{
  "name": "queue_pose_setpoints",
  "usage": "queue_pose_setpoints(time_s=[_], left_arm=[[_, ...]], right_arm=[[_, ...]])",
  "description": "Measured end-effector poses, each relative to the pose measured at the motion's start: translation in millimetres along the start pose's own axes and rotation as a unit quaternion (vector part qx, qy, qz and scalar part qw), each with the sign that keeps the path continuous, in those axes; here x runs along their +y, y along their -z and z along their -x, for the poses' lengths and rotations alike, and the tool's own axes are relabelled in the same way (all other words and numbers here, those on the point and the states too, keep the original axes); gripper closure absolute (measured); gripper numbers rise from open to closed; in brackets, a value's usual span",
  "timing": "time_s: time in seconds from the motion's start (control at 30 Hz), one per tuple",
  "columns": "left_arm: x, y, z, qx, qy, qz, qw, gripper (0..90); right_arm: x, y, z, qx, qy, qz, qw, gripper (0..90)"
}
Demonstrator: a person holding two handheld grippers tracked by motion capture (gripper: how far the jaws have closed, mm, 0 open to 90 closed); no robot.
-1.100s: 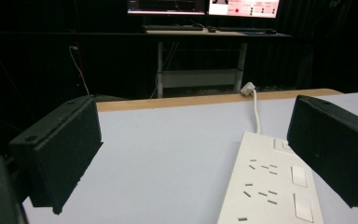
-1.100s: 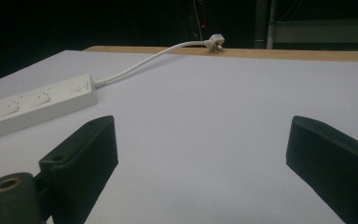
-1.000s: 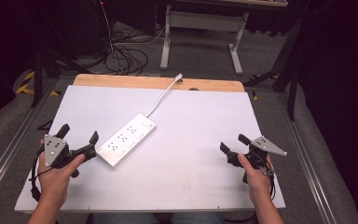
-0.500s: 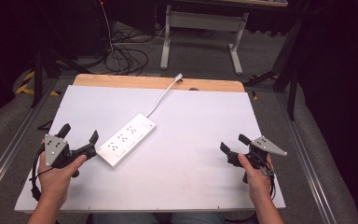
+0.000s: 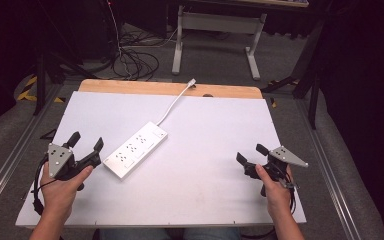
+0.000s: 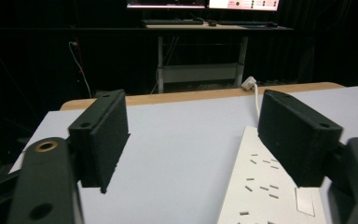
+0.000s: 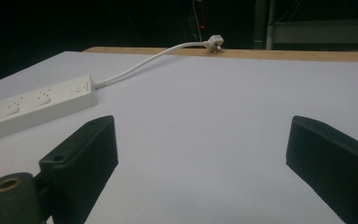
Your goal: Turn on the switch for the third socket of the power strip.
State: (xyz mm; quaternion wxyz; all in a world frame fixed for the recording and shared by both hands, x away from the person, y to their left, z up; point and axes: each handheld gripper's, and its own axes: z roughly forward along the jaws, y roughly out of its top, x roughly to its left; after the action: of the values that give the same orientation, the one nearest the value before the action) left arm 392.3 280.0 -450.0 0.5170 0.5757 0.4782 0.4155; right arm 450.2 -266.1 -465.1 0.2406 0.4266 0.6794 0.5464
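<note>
A white power strip (image 5: 135, 149) lies slantwise on the white table top (image 5: 205, 130), left of centre. Its white cord (image 5: 176, 102) runs back to a plug (image 5: 192, 81) at the wooden far edge. My left gripper (image 5: 86, 141) sits near the table's left front, just left of the strip, jaws open and empty. In the left gripper view the strip (image 6: 268, 191) lies under the right jaw. My right gripper (image 5: 250, 154) rests at the right front, open and empty. From the right gripper view the strip (image 7: 37, 109) lies far left and the plug (image 7: 213, 44) at the back.
Behind the table a wooden strip (image 5: 170, 89) marks the far edge. Beyond it stand a desk frame (image 5: 215, 30) and loose black cables (image 5: 130, 60) on the grey floor. Metal rails (image 5: 10, 160) run along both sides of the table.
</note>
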Motion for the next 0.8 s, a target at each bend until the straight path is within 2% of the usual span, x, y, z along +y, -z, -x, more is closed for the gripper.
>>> queue_pose_setpoints(time_s=[0.3, 0.43, 0.7, 0.8], left_arm=[[0.7, 1.3, -3.4, 0.000, 0.004, -0.003, 1.0000, 43.0], [0.6, 1.6, -4.8, 0.000, -0.002, -0.011, 0.9999, 50.2], [0.7, 2.0, -5.8, -0.009, -0.016, -0.011, 0.9998, 63.5], [1.0, 2.4, -6.7, -0.013, -0.015, -0.009, 0.9998, 68.3]], right_arm=[[-0.1, 0.3, 0.1, -0.001, 0.000, -0.001, 1.0000, 9.4], [-0.2, 0.5, 0.1, -0.001, -0.001, -0.001, 1.0000, 9.4], [-0.4, 0.7, 0.2, 0.000, -0.001, -0.001, 1.0000, 9.4], [-0.5, 0.8, 0.3, 0.000, -0.001, -0.001, 1.0000, 9.4]])
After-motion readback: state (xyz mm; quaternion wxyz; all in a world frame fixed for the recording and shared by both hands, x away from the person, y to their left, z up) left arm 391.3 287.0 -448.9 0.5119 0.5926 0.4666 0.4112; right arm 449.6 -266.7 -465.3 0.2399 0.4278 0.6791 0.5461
